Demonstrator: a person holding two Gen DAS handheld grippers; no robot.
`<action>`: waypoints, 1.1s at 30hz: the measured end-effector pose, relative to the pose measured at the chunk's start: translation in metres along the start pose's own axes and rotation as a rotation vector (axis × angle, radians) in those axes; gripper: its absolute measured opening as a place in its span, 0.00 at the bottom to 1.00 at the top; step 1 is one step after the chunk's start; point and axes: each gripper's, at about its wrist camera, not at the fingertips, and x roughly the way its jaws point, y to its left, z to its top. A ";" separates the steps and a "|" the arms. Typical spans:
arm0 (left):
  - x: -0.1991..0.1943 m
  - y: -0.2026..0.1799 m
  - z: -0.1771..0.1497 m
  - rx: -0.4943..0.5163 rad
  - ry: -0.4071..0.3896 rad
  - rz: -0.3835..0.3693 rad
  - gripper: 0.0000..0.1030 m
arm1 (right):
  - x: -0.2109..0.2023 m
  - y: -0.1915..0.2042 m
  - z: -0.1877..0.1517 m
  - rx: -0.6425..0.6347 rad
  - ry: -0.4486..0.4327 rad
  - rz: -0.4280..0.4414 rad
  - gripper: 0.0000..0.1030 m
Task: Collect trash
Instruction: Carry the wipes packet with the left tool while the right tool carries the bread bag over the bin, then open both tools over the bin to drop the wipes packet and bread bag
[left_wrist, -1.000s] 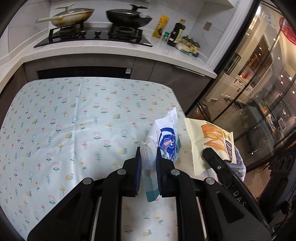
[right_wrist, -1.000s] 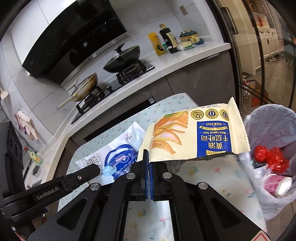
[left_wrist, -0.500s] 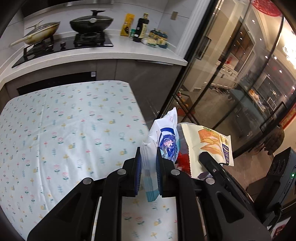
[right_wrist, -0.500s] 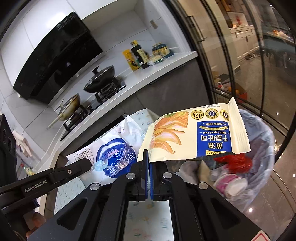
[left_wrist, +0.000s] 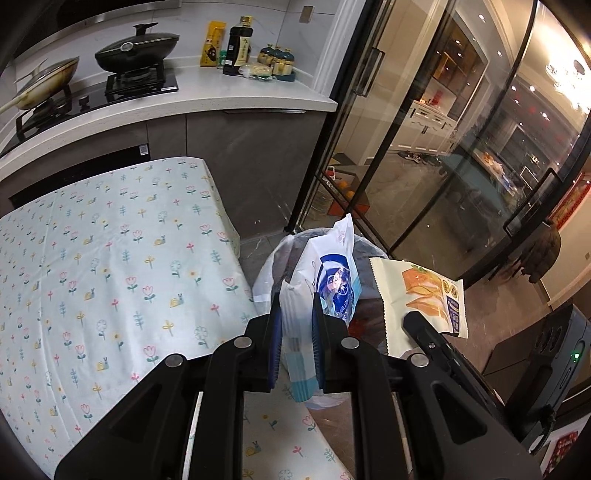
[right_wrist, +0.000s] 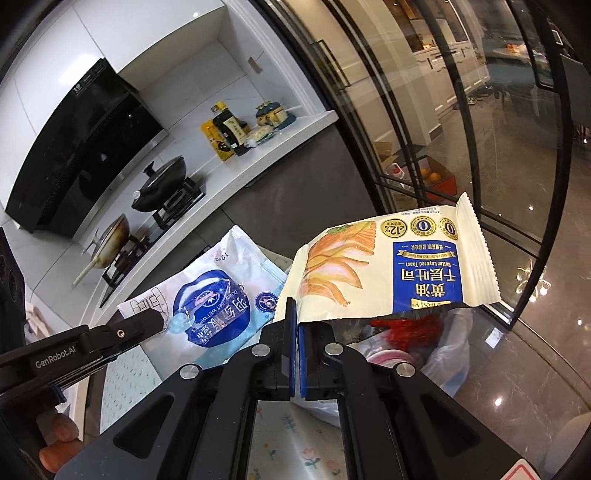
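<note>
Crinkly film: both wrappers looked light, limp, slippery; edge pinches suited them. Left gripper (left_wrist: 296, 334) was clamped on the wet-wipe pack (left_wrist: 325, 280), right gripper (right_wrist: 296, 339) on the toast wrapper (right_wrist: 399, 266), both above the lined bin (right_wrist: 448, 343) beside the table (left_wrist: 110, 258).

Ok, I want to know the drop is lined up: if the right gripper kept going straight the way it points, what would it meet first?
Probably the lined trash bin, just ahead and below the right gripper, which holds the toast wrapper. Depth is unclear, so it may only meet the rim.
</note>
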 end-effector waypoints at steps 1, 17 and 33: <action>0.003 -0.003 0.000 0.003 0.002 0.001 0.13 | 0.000 -0.004 0.001 0.005 -0.001 -0.003 0.01; 0.040 -0.022 0.008 0.021 0.043 0.028 0.17 | 0.006 -0.029 0.004 0.039 0.017 -0.038 0.02; 0.038 -0.004 0.014 -0.026 0.024 0.036 0.34 | 0.034 -0.008 0.001 0.000 0.086 -0.022 0.11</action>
